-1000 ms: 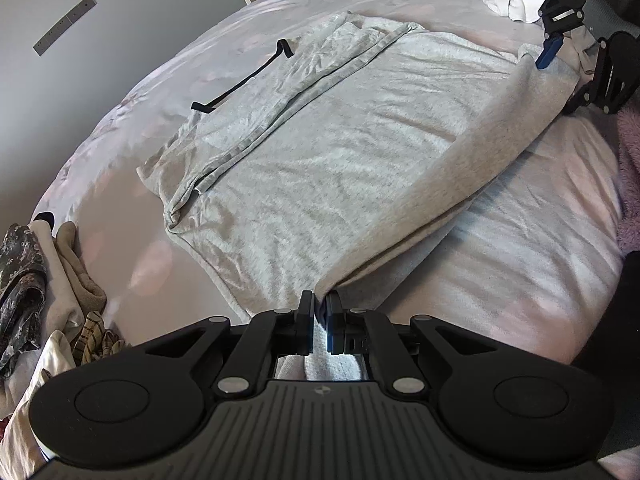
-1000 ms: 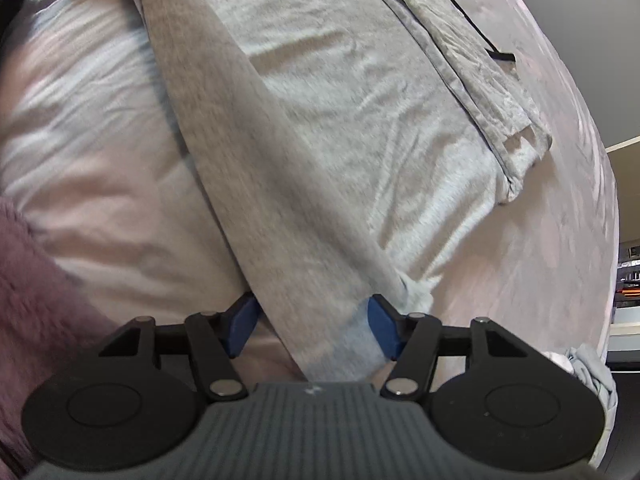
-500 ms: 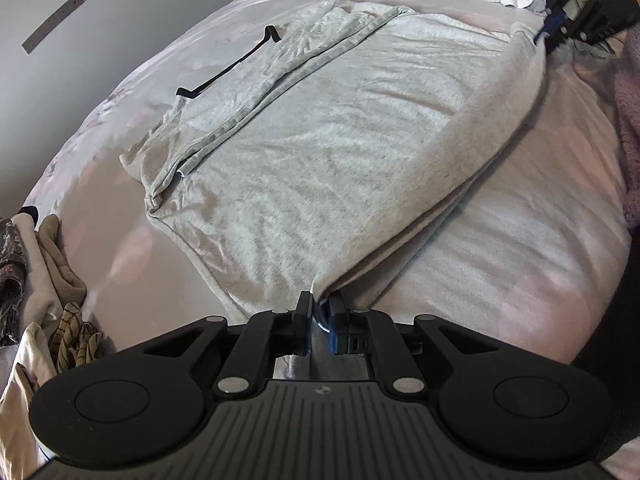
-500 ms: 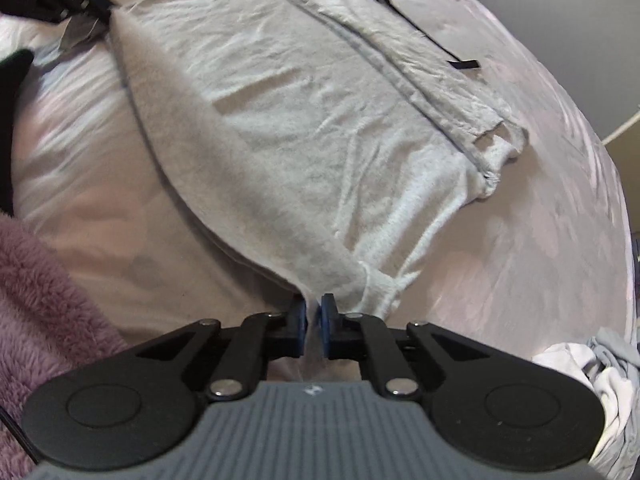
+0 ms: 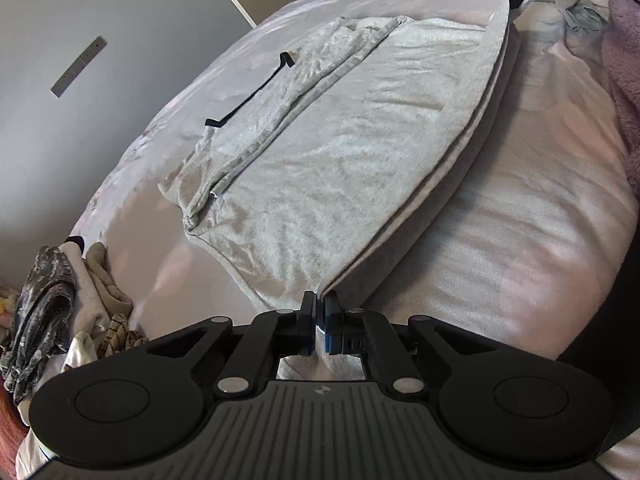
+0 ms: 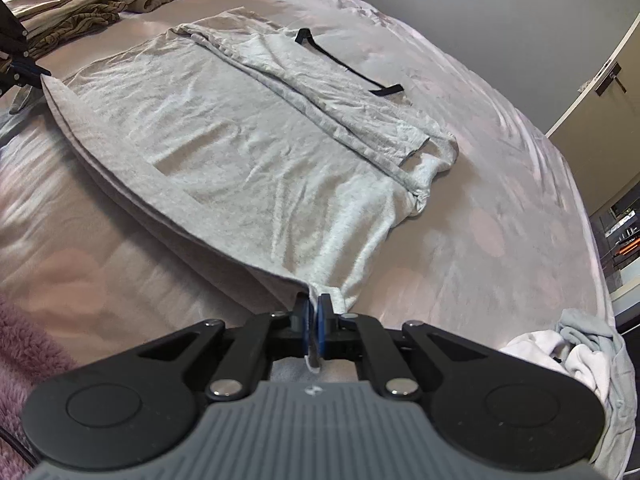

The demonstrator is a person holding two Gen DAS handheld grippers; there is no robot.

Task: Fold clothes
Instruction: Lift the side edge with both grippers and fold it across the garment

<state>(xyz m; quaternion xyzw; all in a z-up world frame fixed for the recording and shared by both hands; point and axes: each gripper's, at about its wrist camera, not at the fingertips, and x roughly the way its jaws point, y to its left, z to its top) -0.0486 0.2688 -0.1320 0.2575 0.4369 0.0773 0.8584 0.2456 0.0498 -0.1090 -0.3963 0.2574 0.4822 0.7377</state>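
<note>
With the left gripper and right gripper each pinched tight on a near corner of the grey garment spread on the bed, keep that hem taut and level, then carry it over toward the garment's far edge, beside the black strap.

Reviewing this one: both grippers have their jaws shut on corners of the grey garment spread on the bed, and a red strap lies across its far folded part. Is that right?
Not quite. The strap is black, not red, as the right wrist view shows. The rest holds: the left gripper and right gripper each have their jaws shut on a corner of the grey garment spread on the bed.
</note>
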